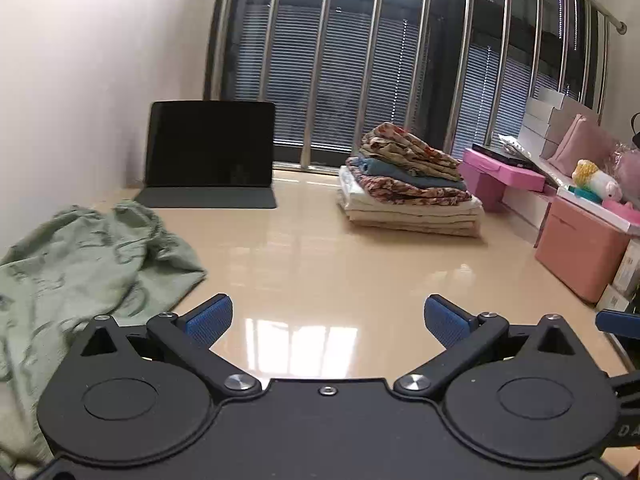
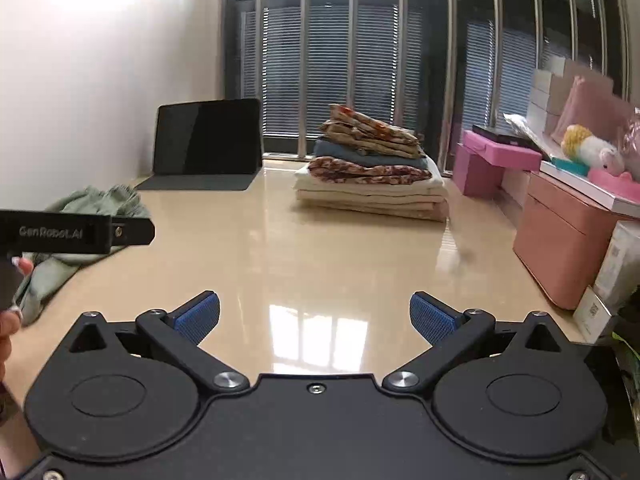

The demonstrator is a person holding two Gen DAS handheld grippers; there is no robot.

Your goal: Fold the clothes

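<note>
A crumpled pale green garment (image 1: 80, 264) lies unfolded on the beige table (image 1: 320, 264) at the left, just left of my left gripper (image 1: 328, 318), which is open with nothing between its blue pads. The right wrist view shows the same green garment (image 2: 100, 204) farther left, partly behind the left gripper's black body. My right gripper (image 2: 315, 314) hovers open and empty over bare tabletop (image 2: 320, 248). At the back of the table sits a stack of folded clothes (image 1: 412, 184), also seen as the folded stack (image 2: 372, 168).
A dark tablet (image 1: 210, 148) stands on its keyboard cover at the back left by the wall. Pink boxes (image 1: 580, 248), white boxes and a plush toy (image 2: 592, 150) crowd the right side. Window bars and blinds run along the back. A person's hand (image 2: 10, 320) shows at the left edge.
</note>
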